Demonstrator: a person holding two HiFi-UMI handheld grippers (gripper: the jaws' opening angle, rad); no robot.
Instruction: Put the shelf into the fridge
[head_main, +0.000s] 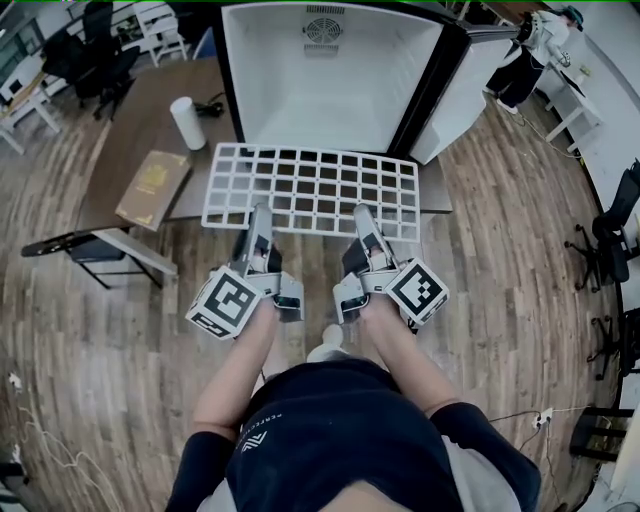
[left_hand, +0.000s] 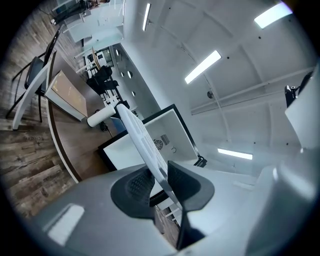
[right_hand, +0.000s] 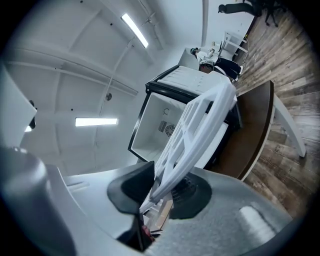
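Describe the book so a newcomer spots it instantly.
Left of the open white fridge stands a brown table. The book lies flat at its near edge: tan and rectangular, unlike the white cylinder beyond it.

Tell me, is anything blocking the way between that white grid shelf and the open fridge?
Nothing visible does. The shelf, held at its near edge by the left gripper and right gripper, faces the open fridge; its door is swung aside.

white grid shelf (head_main: 312, 192), black-framed white fridge (head_main: 330, 100)
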